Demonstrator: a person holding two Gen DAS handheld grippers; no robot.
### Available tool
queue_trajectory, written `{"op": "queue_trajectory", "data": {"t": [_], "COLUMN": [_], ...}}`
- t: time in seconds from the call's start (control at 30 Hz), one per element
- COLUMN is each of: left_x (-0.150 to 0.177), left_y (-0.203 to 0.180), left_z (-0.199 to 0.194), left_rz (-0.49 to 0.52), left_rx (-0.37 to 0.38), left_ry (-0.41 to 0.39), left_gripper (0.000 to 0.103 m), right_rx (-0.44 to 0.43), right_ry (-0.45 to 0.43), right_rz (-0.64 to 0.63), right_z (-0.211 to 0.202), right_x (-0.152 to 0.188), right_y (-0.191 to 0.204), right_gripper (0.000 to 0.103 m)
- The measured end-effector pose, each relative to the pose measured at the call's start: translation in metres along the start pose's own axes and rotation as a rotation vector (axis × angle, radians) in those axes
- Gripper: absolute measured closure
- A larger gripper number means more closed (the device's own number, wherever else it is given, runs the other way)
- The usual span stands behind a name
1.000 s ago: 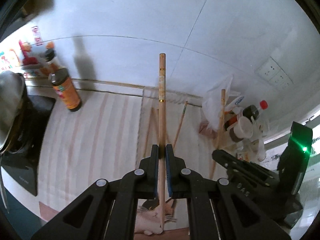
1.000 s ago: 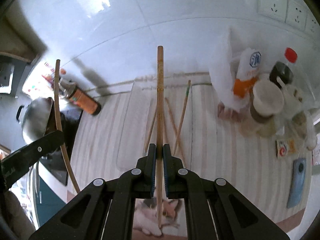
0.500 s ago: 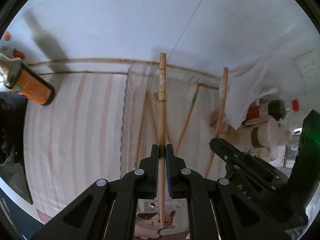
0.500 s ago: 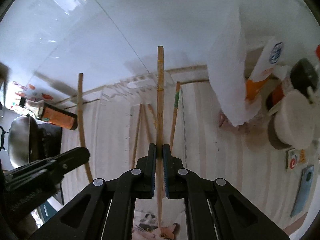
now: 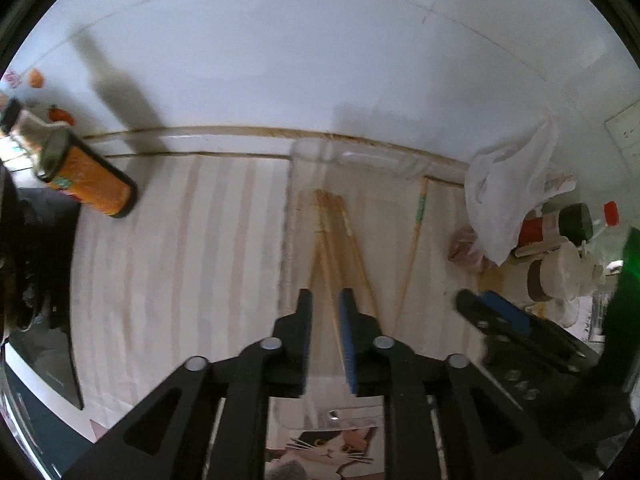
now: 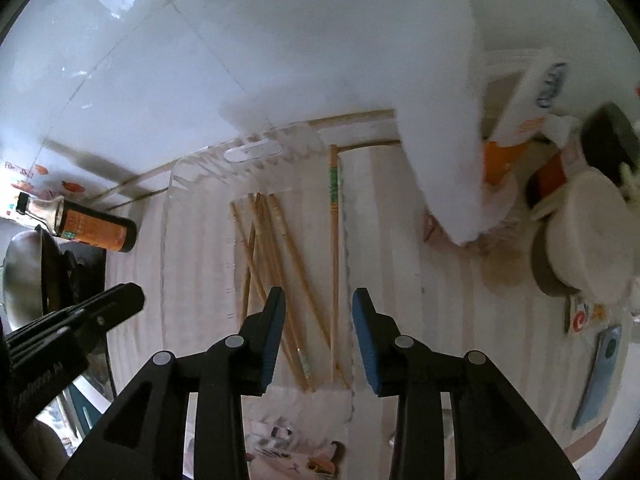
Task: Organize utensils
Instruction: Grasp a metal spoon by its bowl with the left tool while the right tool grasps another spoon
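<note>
The wooden chopsticks [image 6: 280,248] lie in a clear plastic tray [image 6: 176,184] on the striped counter [image 6: 448,320], directly below both tools. The left tool [image 5: 325,306] and the right tool [image 6: 319,304] are opening, and their blue pads press on nothing. The sticks are thin, round and pale brown; one [image 6: 334,200] has a green band.

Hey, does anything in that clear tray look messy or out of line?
Yes. The chopsticks in the clear tray lie crossed and fanned out, not parallel, and the green-banded chopstick lies apart to their right.
</note>
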State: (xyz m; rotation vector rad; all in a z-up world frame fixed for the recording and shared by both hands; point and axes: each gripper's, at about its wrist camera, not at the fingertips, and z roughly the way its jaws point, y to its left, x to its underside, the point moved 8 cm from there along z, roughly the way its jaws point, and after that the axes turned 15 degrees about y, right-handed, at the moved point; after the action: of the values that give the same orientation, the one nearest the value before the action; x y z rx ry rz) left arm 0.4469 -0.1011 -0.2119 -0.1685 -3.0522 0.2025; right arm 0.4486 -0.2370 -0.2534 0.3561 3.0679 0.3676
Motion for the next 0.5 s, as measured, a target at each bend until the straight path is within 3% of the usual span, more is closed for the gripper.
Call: {"op": "queue_trajectory", "data": {"t": [0.13,0.2,0.3,0.4,0.5], "left_x": [0.014,0.022,0.036,0.053,0.069], "left_y": [0.015,0.023,0.035,0.049,0.064], "left_z": [-0.017,-0.028,-0.04,-0.043,-0.028], "left_rz": [-0.013,-0.02,-0.021,-0.001,0.005], "left_rx": [-0.062,-0.087,-0.116,-0.194,-0.24], "left_ry": [-0.09,-0.146,-0.227,-0.293,-0.27], "left_gripper": [0.043,0.033,0.009,0.0,0.0], "right_rx": [0.022,0.023,0.014,0.016,0.026], "right_ry": [-0.059,-0.089,-0.121,-0.13,-0.104], "right_rz": [0.021,0.042,0.069,0.091,0.122], "right_z": [-0.023,-0.035,-0.046,-0.047,-0.034], "right_x": [0.016,0.029,0.049,0.072,0.101], "right_y": [-0.013,-0.025,-0.04,-0.056,-0.077], "right_gripper": [0.06,0.057,0.048,0.041,0.041]}}
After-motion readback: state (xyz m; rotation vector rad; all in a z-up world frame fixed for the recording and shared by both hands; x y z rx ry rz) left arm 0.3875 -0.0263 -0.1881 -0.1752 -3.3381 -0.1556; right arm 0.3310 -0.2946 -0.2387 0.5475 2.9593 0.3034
